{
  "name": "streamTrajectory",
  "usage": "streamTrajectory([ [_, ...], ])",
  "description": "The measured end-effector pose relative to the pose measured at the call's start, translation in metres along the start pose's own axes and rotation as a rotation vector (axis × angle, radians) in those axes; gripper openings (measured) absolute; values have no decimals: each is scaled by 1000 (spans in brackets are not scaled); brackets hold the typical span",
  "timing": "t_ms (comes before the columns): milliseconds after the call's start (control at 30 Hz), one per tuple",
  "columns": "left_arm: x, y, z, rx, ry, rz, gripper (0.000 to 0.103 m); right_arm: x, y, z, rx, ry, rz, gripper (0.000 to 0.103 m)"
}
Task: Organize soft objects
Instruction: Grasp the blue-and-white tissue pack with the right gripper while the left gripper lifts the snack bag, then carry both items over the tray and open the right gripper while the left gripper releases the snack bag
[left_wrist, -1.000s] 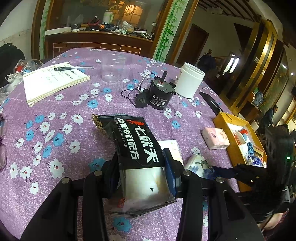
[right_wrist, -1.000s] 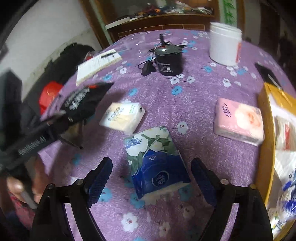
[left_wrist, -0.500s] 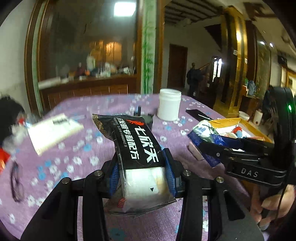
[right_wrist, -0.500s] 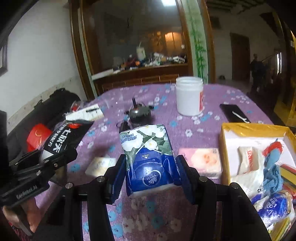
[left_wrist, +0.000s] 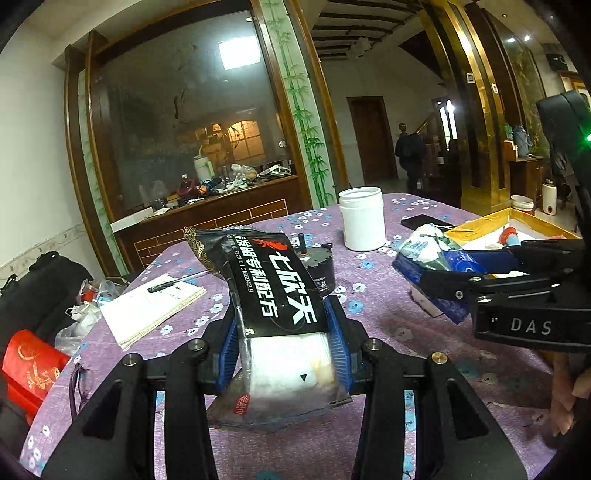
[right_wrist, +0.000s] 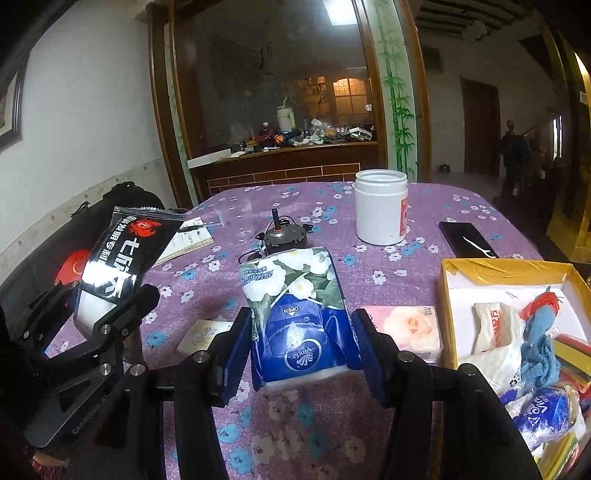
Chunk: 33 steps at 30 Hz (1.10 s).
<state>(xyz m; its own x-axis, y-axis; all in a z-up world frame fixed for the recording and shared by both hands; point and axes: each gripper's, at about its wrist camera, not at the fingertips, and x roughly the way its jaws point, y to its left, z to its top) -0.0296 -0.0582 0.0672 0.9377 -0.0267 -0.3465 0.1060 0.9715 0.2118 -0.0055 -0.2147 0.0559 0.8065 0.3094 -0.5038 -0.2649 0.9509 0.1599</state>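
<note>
My left gripper (left_wrist: 282, 314) is shut on a black snack-like packet (left_wrist: 273, 288) with white lettering, held up off the purple flowered tablecloth (left_wrist: 388, 332). In the right wrist view my right gripper (right_wrist: 301, 321) is shut on a blue and white floral tissue pack (right_wrist: 295, 288), also lifted above the table. That view shows the left gripper (right_wrist: 107, 306) with the black packet (right_wrist: 122, 251) at the left. A pink tissue pack (right_wrist: 406, 325) and a small cream pack (right_wrist: 203, 334) lie on the cloth. The yellow box (right_wrist: 476, 266) at the right holds several soft items.
A white jar (right_wrist: 380, 210), a dark motor (right_wrist: 284, 236), a black phone (right_wrist: 465, 238) and a clear cup (right_wrist: 232, 214) stand further back. A notebook with a pen (left_wrist: 147, 310) and glasses (left_wrist: 75, 384) lie at the left. A person stands in the far doorway.
The right gripper closed on the blue tissue pack and lifted it off the cloth. Both grippers rose and tilted up, so the room beyond the table shows.
</note>
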Motion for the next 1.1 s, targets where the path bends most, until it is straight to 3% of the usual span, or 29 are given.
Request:
streamTrajectory([
  [1100,0,-22,-4,90,-8,80,41,-5,-13,3,79,-20,2,55],
])
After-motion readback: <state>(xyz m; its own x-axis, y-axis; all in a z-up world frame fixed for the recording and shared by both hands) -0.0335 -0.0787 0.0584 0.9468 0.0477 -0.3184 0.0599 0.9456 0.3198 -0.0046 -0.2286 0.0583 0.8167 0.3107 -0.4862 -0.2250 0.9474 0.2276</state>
